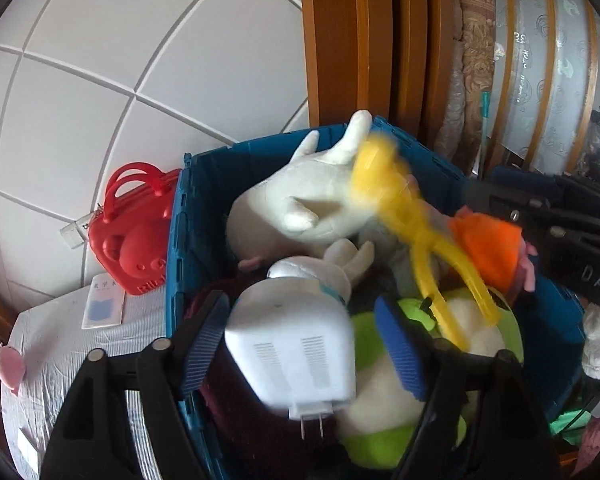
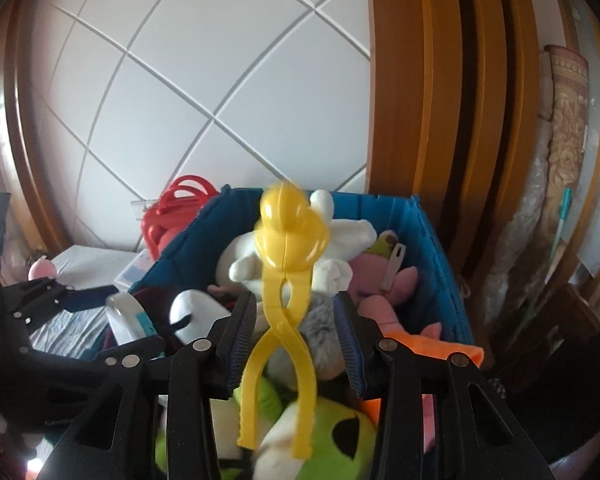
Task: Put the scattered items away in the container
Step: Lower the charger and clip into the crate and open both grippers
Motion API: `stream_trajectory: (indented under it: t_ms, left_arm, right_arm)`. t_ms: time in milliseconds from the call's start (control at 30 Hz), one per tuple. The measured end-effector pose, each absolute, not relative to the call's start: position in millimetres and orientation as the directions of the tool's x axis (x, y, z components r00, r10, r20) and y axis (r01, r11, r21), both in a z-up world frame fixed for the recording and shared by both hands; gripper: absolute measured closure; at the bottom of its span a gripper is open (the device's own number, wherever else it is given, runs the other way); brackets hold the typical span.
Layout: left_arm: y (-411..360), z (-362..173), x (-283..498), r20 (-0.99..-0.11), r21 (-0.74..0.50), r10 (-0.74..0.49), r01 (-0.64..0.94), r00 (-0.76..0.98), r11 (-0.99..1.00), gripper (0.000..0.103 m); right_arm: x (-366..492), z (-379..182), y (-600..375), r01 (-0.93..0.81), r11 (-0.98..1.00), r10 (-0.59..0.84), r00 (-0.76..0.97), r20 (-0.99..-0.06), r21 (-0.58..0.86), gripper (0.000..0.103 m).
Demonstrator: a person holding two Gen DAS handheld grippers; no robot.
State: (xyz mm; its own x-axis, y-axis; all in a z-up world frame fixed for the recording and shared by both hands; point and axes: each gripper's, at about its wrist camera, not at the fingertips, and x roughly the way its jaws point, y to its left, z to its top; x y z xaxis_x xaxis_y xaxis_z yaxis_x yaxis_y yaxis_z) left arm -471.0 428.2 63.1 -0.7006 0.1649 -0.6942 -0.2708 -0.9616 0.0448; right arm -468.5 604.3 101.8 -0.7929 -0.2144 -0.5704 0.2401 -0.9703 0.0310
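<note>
Toys are heaped in one blue crate (image 1: 196,200). One yellow snowball tongs (image 2: 284,280), blurred, is seen between the parted pads of the right gripper (image 2: 296,340), untouched by them. One white charger plug (image 1: 292,352) sits between the spread pads of the left gripper (image 1: 304,344), contact unclear. One red bag (image 1: 136,232) stands beside the crate.

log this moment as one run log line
left hand-held gripper: open, white plug adapter between pads | right hand-held gripper: open, yellow tongs released | blue bin: full of plush toys
</note>
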Motion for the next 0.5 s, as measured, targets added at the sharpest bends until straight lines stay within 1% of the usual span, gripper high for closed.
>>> stream_trajectory:
  t_ms: [33,67,133,200,300,367,400,500]
  left_arm:
    - [428,62,-474,-0.692,0.041,0.168,-0.271,-0.702,-0.962,0.025]
    - [428,60,-479,-0.692,0.036,0.169,-0.268,-0.701,-0.963,0.025]
    - [427,56,-487,-0.697,0.035,0.162,-0.259,-0.699,-0.965,0.024]
    - [428,51,-493,-0.703,0.041,0.149,-0.25,-0.695,-0.967,0.024]
    - [428,47,-499,-0.71,0.04,0.144,-0.244,-0.689,-0.969,0.024]
    - [427,48,-500,-0.713,0.034,0.146,-0.242,-0.686,-0.97,0.024]
    - [426,48,-500,-0.713,0.033,0.146,-0.241,-0.686,-0.97,0.024]
    - [425,52,-492,-0.704,0.036,0.147,-0.241,-0.695,-0.97,0.024]
  right_arm:
    - [-475,98,606,0.236,-0.971,-0.213,-0.789,-0.576,0.035,0.047]
    - [-478,93,606,0.23,-0.972,-0.208,-0.788,-0.579,0.037,0.042]
    - [-486,85,607,0.224,-0.974,-0.206,-0.784,-0.585,0.043,0.022]
    - [-493,75,611,0.223,-0.973,-0.214,-0.776,-0.593,0.06,0.016]
    - [-498,68,614,0.219,-0.972,-0.224,-0.769,-0.598,0.081,0.014]
    - [-503,65,616,0.214,-0.973,-0.22,-0.766,-0.605,0.083,0.007]
    - [-505,63,616,0.211,-0.974,-0.217,-0.764,-0.607,0.083,0.001]
    - [-504,62,615,0.211,-0.974,-0.215,-0.764,-0.608,0.078,0.0]
